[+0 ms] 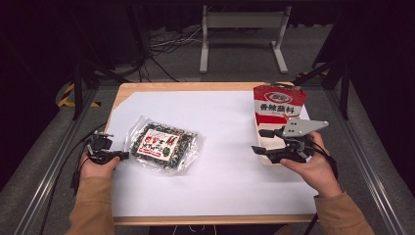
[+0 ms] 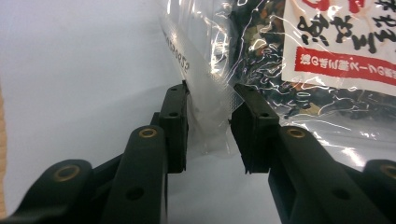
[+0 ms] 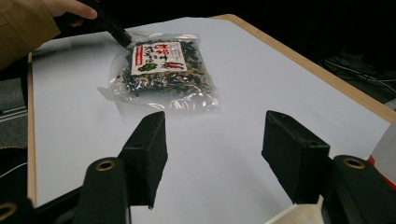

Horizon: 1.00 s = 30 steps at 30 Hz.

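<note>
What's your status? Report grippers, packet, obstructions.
Left gripper astride clear packet edge, not yet clamped. Right gripper open, nothing between jaws, beside red pouch. Nothing in the way.

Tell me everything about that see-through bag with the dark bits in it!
The clear plastic bag lies flat and slightly askew on the white table cover. It is crinkly and shiny, packed with dark dried bits, and wears a white label with red print. Its empty sealed edge sits between the left tongs, whose jaws have not quite pinched it.
</note>
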Each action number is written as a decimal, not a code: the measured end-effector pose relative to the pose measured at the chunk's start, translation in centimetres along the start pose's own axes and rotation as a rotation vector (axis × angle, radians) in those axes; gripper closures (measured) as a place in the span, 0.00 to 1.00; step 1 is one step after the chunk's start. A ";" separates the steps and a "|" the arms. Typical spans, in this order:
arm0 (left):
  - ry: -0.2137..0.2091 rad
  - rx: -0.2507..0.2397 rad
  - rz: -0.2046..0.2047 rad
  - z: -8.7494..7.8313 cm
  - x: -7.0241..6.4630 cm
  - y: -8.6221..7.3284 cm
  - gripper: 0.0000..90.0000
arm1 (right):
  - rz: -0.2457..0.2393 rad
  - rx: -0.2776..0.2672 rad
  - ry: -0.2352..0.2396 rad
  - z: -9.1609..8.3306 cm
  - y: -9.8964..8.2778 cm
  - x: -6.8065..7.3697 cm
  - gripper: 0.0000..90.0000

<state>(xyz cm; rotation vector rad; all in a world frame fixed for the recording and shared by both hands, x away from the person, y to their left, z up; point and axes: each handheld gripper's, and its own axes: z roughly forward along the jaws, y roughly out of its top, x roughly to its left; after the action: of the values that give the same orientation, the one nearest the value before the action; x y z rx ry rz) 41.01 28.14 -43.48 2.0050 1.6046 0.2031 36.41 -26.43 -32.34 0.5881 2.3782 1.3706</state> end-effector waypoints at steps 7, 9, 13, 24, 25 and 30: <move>0.020 -0.017 0.040 0.6 -1.0 0.2 0.91 | 0.000 -0.005 -0.001 -0.1 0.0 0.0 0.44; 0.025 -0.017 0.048 0.6 -1.1 0.3 0.94 | 0.001 -0.009 -0.001 -0.2 0.0 0.0 0.44; 0.015 -0.030 0.043 0.6 -1.2 0.3 0.96 | 0.002 -0.011 -0.006 -0.4 -0.1 -0.1 0.44; -0.046 -0.120 0.051 -1.3 -1.0 0.8 0.99 | 0.010 -0.017 -0.020 -1.0 -0.3 -0.2 0.45; -0.048 -0.134 0.054 -1.6 -1.1 0.9 0.99 | 0.009 -0.018 -0.023 -1.1 -0.3 -0.2 0.45; -0.059 -0.214 0.087 -3.8 -2.0 1.4 0.99 | 0.011 -0.022 -0.026 -1.2 -0.2 -0.1 0.45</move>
<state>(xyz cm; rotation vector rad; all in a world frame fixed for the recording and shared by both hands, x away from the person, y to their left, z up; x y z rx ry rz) 39.98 27.37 -39.13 1.8987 1.3974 0.3314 35.86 -27.43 -31.90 0.6099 2.3394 1.3833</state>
